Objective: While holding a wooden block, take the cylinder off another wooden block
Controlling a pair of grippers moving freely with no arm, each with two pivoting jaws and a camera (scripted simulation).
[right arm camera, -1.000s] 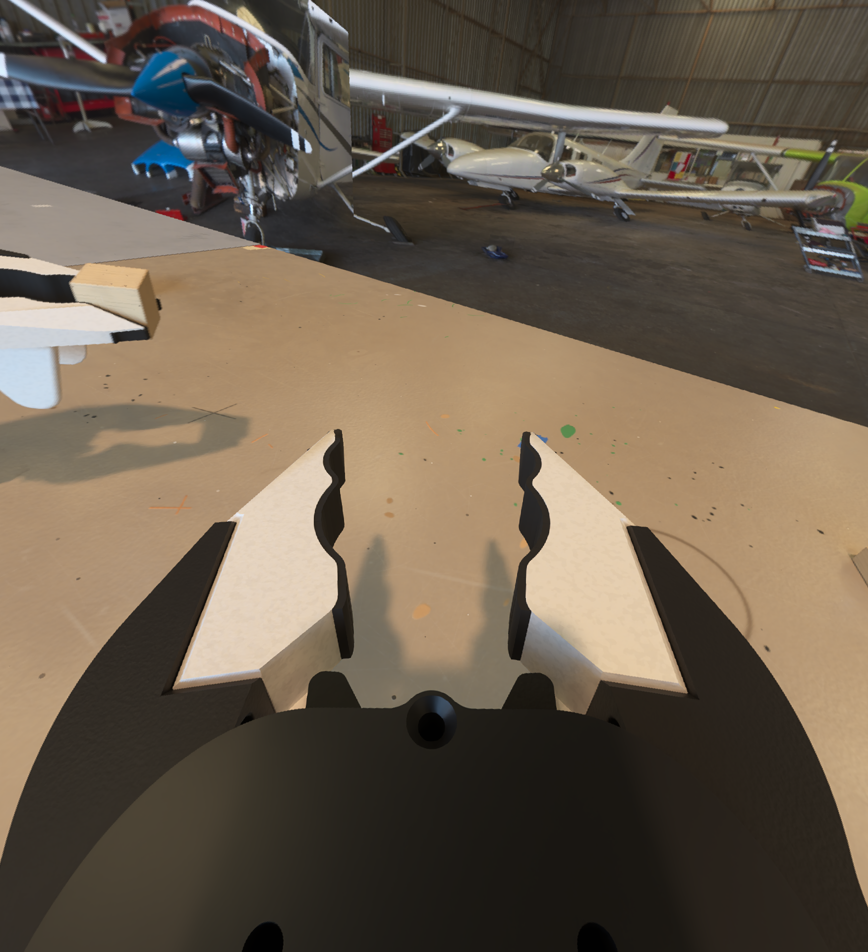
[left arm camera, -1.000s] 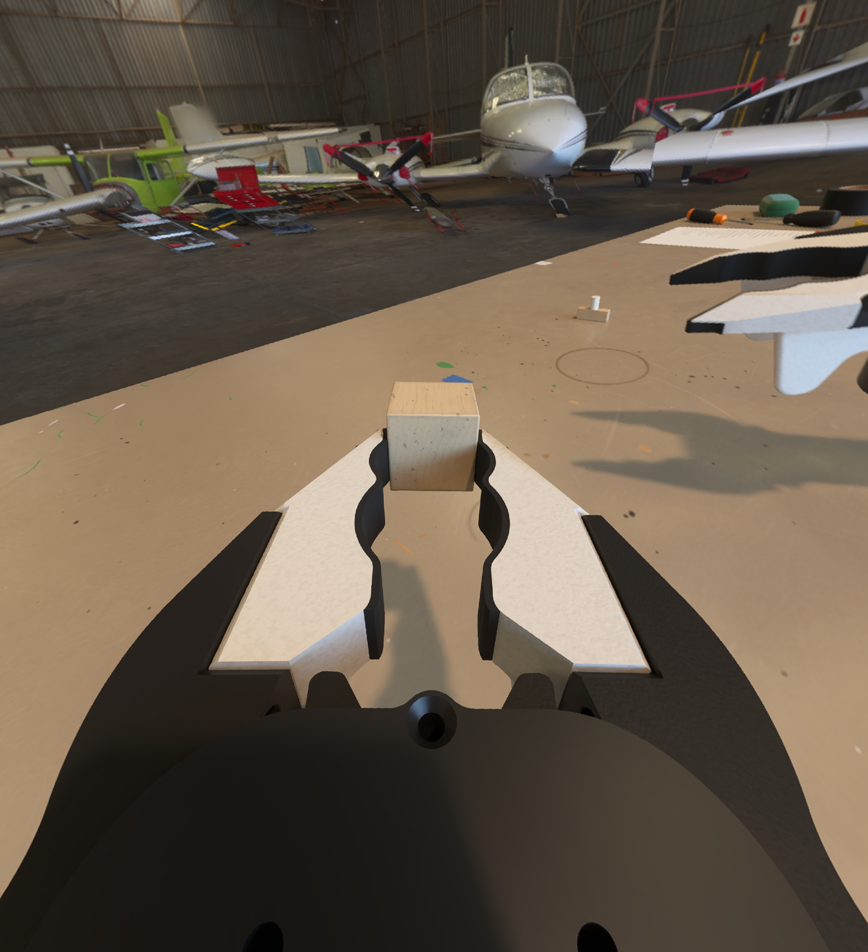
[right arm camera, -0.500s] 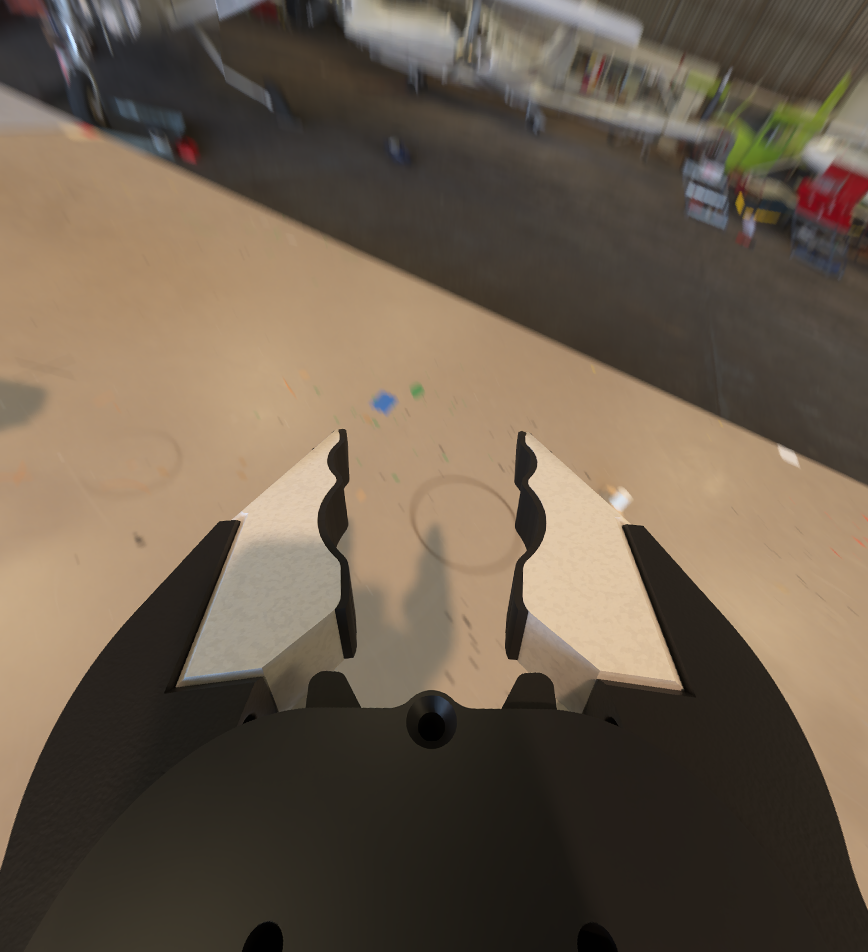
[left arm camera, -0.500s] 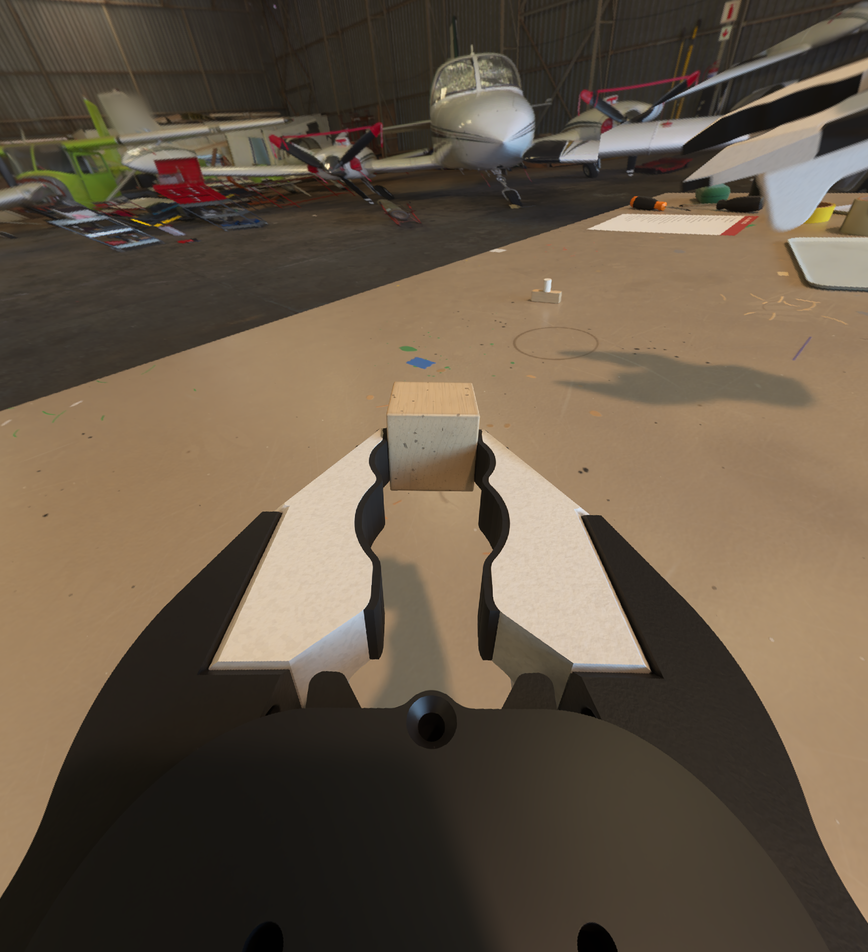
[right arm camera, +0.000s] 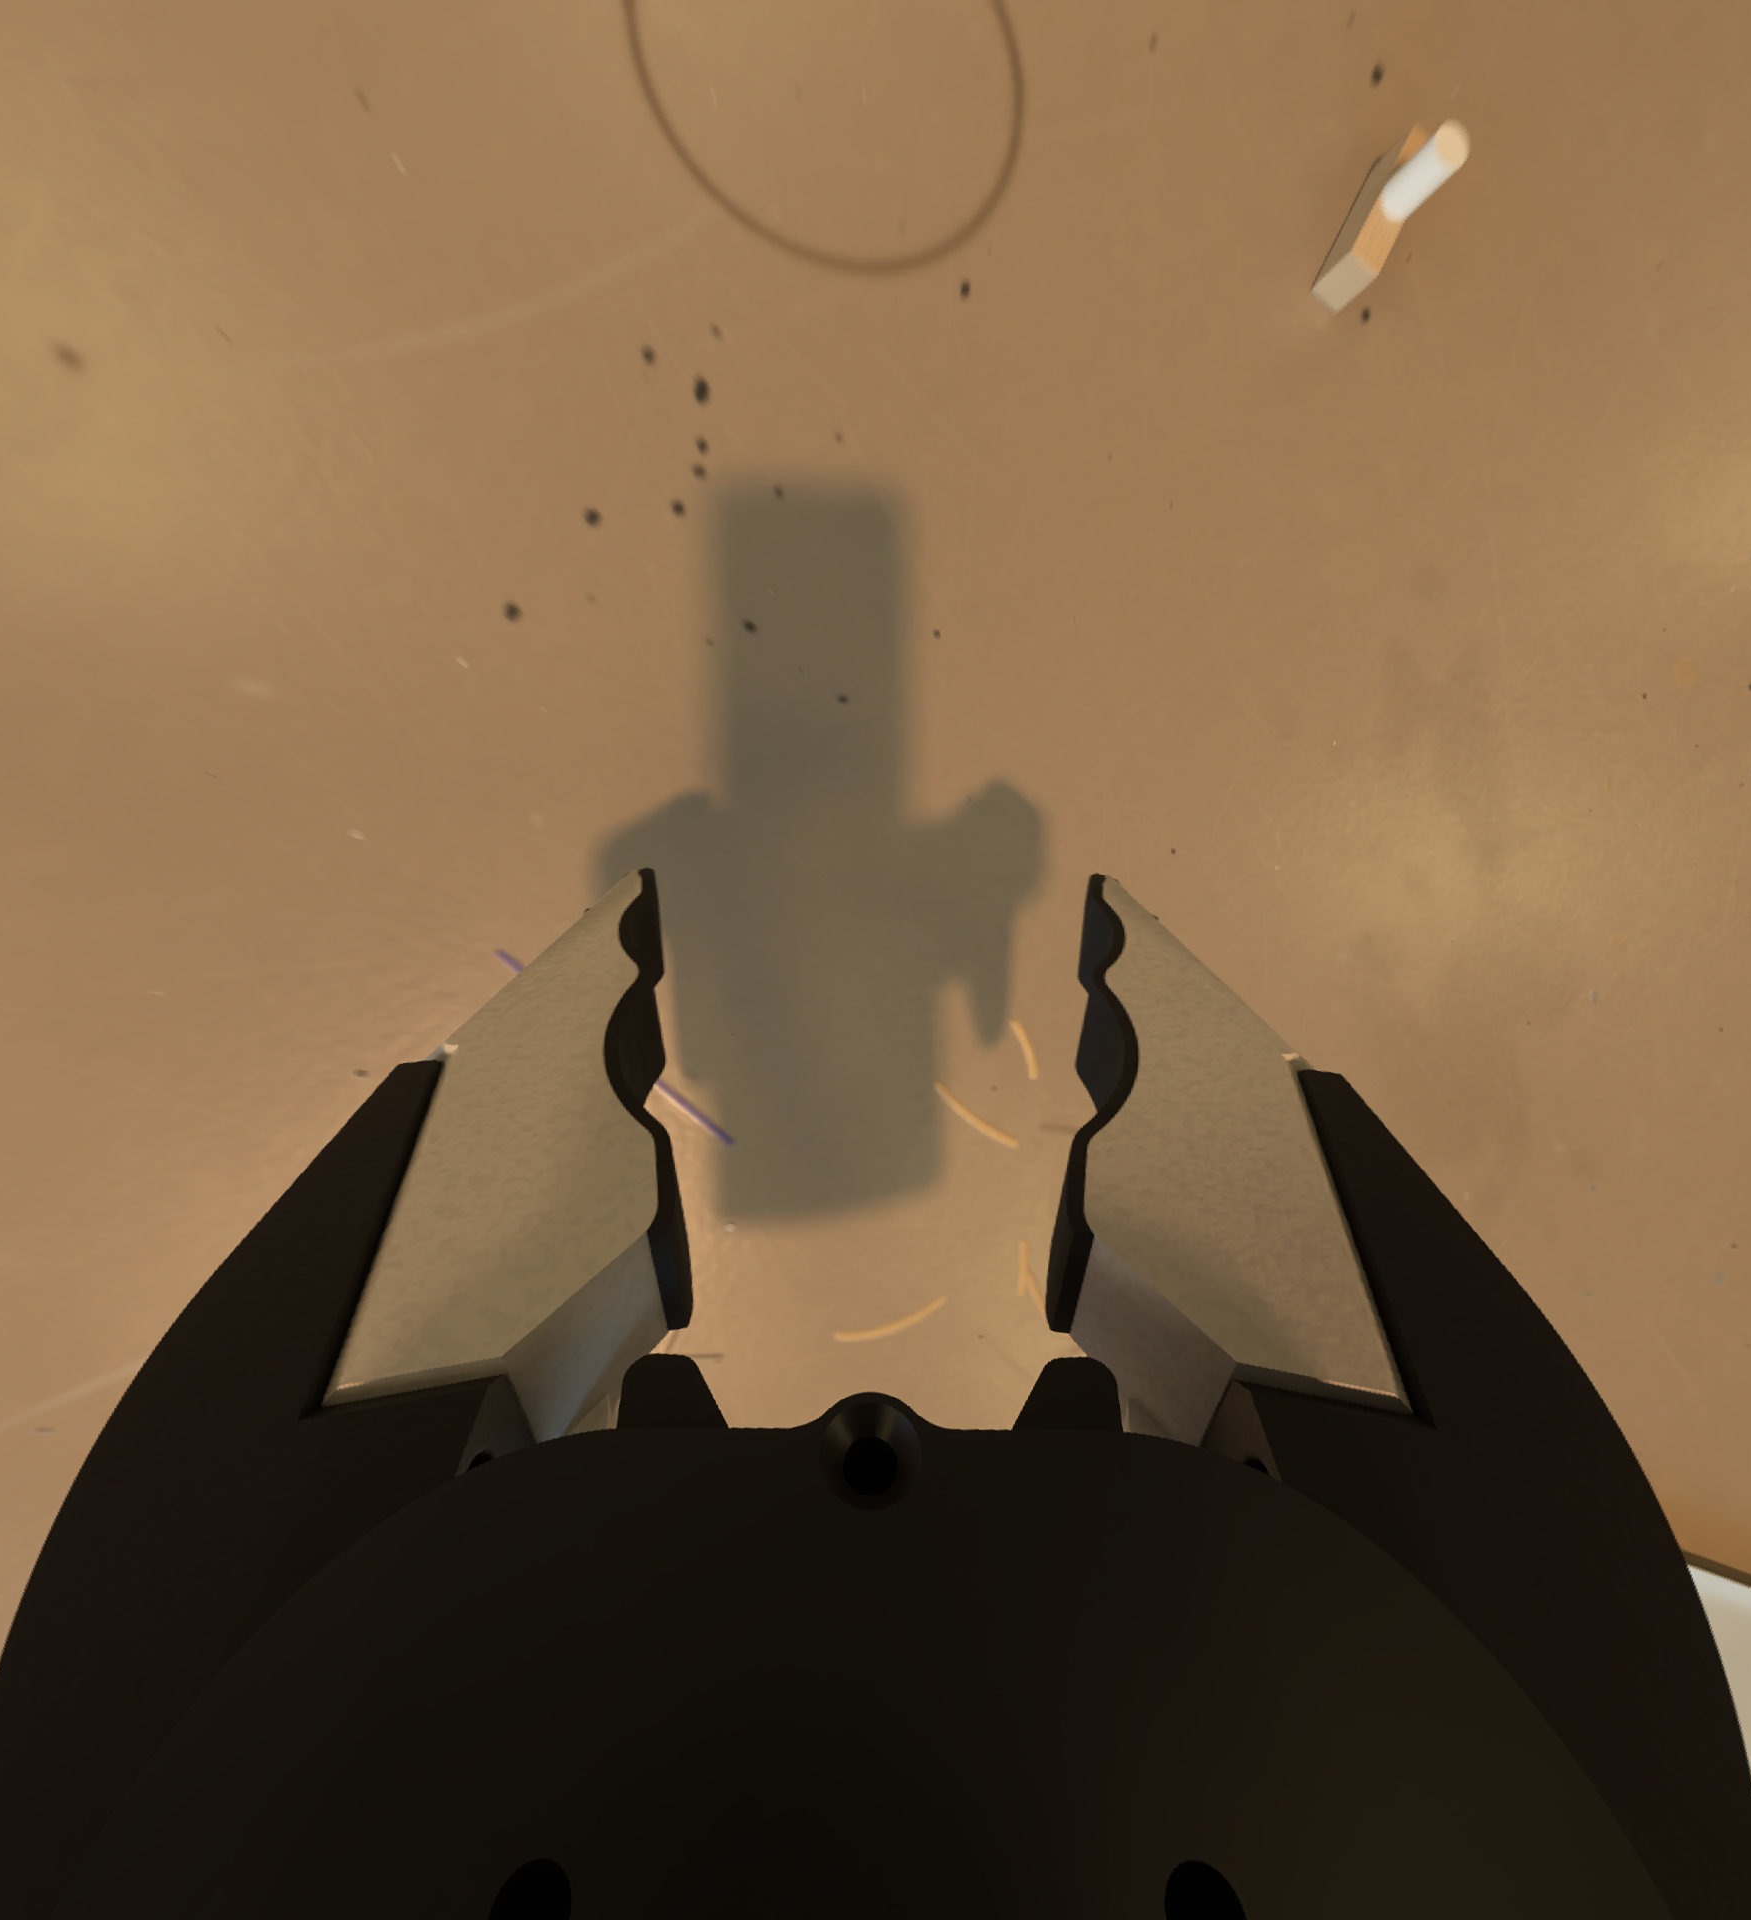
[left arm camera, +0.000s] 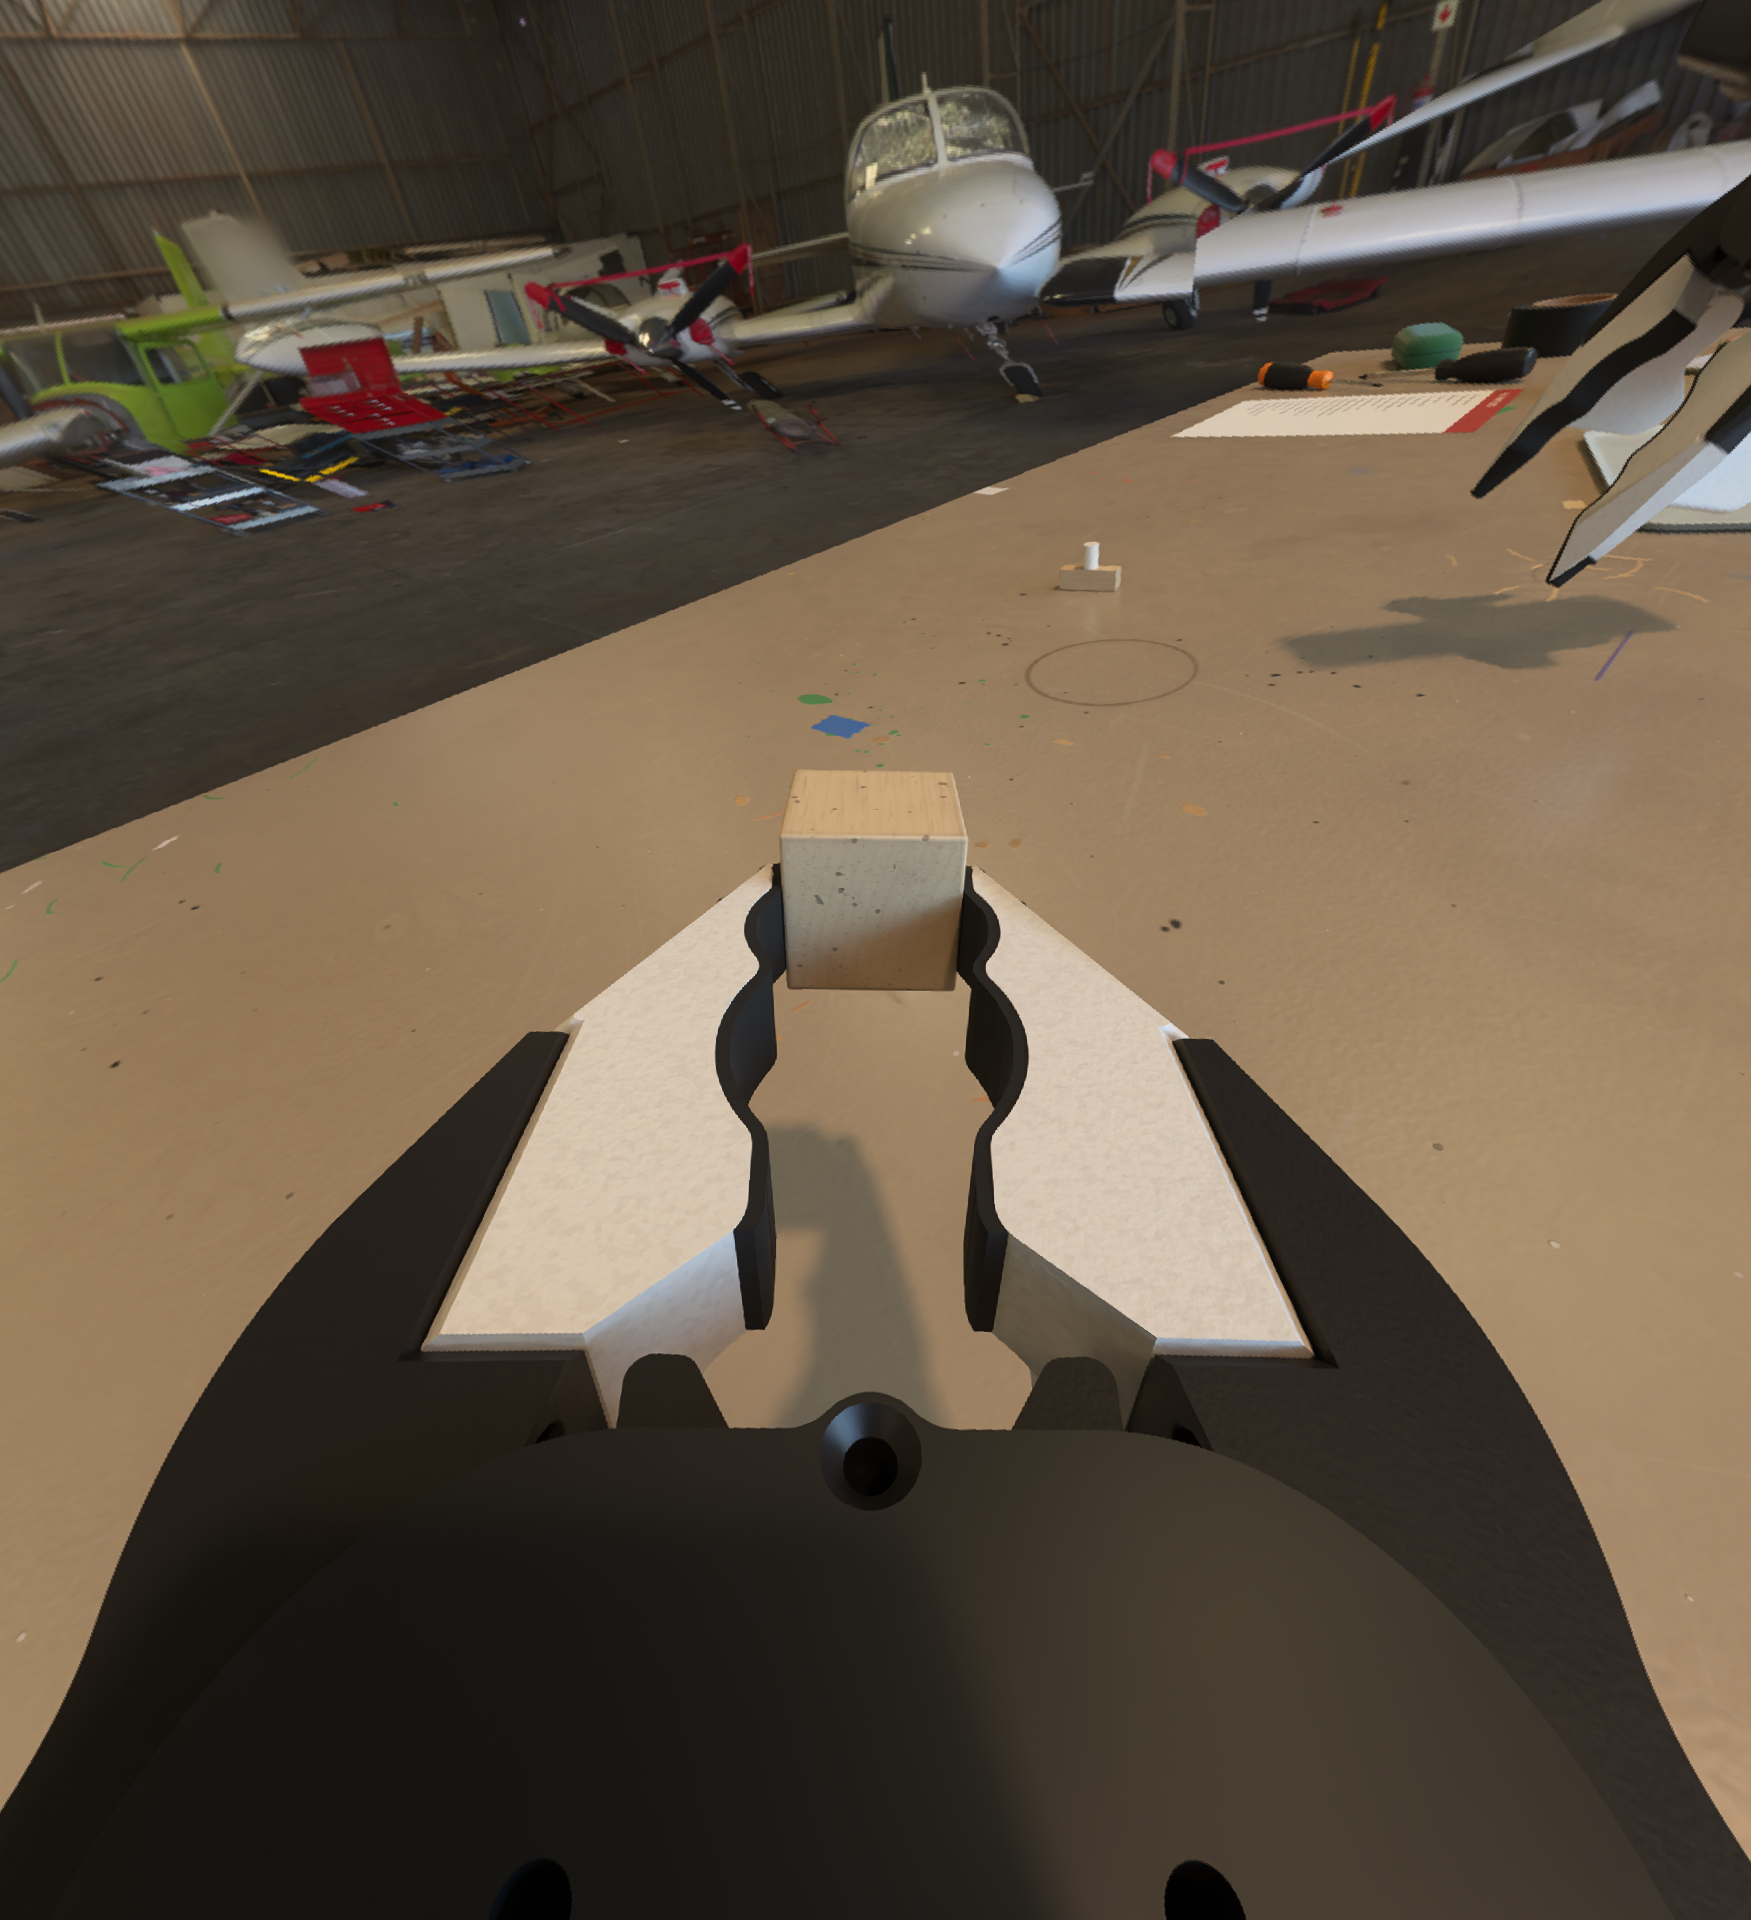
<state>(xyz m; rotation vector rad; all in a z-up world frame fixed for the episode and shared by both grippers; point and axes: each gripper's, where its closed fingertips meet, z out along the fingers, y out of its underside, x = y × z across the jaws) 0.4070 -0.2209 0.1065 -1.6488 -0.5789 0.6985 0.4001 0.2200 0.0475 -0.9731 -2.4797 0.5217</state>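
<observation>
My left gripper (left arm camera: 871, 883) is shut on a light wooden block (left arm camera: 871, 883) and holds it above the tan table. Far ahead on the table a small flat wooden block (left arm camera: 1089, 578) carries a short white cylinder (left arm camera: 1091, 555) standing upright. My right gripper (right arm camera: 871, 888) is open and empty, pointing steeply down at the table; it also shows at the upper right of the left wrist view (left arm camera: 1536, 530). In the right wrist view the flat block (right arm camera: 1359, 249) with the cylinder (right arm camera: 1427, 177) lies at the upper right, well away from my fingers.
A thin dark ring (left arm camera: 1110, 672) is drawn on the table near the flat block; it also shows in the right wrist view (right arm camera: 819, 135). A paper sheet (left arm camera: 1349, 414), tools (left arm camera: 1292, 375), a tape roll and a white tray (left arm camera: 1702, 488) lie at the far right. The table edge drops to the hangar floor on the left.
My right gripper has tilted from looking across the table to pointing down at it and has dropped lower. The left gripper still holds its block; its view has shifted slightly.
</observation>
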